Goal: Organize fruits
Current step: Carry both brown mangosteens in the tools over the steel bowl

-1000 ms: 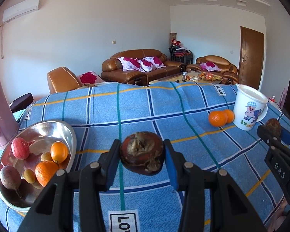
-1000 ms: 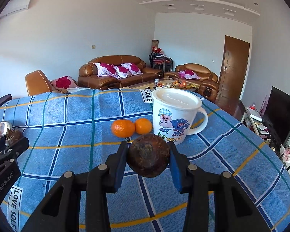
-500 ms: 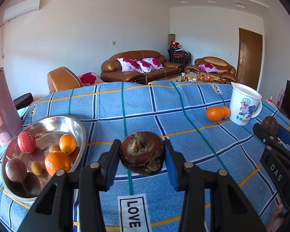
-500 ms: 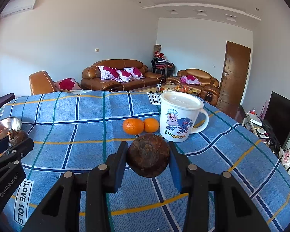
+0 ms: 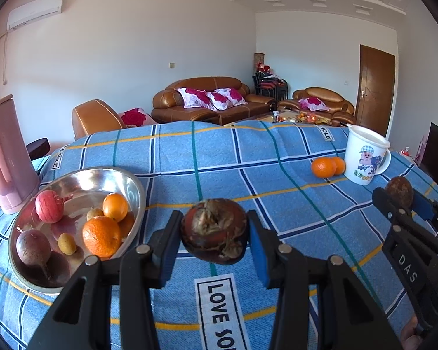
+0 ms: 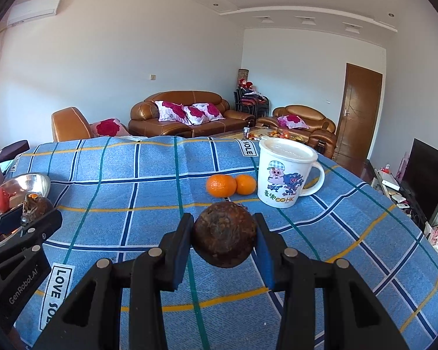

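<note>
The left gripper (image 5: 214,234) was held level above the blue checked tablecloth (image 5: 219,157), its two black arms reaching forward over the printed "LOVE" label. Its blue-padded fingers were clamped on a dark brown fruit (image 5: 214,231), which sat squarely between the pads with its dry, ragged stem end turned toward the camera. That fruit was roundish and slightly squat, its wider span running from pad to pad. Just to the left and below sat the steel bowl (image 5: 131,179), holding two oranges, a red fruit, a dark purple one and two small yellow ones. A pink jug (image 5: 3,157) stood beyond the bowl.

The right gripper (image 6: 224,240) was likewise held level above the cloth, to the right of the left one and well apart from it. Its fingers were closed on a second brown fruit (image 6: 224,234), rough-skinned and nearly round, with no clear long axis, gripped at its widest part. Beyond it on the cloth lay two mandarins (image 6: 230,185), touching each other, just left of a white cartoon mug (image 6: 286,176) whose handle pointed right. Neither held fruit touched the cloth.
</note>
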The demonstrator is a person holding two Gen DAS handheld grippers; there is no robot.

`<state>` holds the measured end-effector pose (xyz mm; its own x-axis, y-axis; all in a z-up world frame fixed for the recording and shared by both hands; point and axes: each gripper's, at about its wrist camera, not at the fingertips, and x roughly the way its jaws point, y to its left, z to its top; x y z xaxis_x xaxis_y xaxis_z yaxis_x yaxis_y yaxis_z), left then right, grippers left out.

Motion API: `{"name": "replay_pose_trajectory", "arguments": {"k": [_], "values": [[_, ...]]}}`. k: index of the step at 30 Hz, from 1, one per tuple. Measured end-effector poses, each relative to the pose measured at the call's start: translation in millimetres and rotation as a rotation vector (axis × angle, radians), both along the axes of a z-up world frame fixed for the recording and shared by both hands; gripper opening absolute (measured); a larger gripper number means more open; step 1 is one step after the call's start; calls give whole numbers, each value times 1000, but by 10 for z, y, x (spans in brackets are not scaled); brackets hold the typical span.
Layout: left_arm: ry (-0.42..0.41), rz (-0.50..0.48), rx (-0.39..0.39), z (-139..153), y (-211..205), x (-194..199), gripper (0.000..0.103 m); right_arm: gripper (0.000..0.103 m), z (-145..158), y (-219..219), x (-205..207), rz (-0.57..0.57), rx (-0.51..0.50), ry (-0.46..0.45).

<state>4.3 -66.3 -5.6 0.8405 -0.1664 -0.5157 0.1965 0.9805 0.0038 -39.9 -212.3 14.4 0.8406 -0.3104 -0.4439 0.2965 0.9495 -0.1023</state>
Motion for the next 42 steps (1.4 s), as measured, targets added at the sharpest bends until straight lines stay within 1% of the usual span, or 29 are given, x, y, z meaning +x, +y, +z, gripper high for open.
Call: {"name": "replay_pose_trajectory", "arguments": {"k": [12, 20, 29, 42], "values": [[-6, 8, -2, 10, 224, -95, 46, 43, -27, 326, -18, 38, -28, 5], [-13, 20, -6, 14, 428, -144, 46, 43, -40, 556, 18, 73, -27, 13], [-20, 54, -3, 15, 676, -140, 46, 43, -57, 863, 119, 125, -24, 20], [-18, 127, -15, 29, 1188, -50, 46, 43, -77, 1366, 298, 203, -34, 20]]}}
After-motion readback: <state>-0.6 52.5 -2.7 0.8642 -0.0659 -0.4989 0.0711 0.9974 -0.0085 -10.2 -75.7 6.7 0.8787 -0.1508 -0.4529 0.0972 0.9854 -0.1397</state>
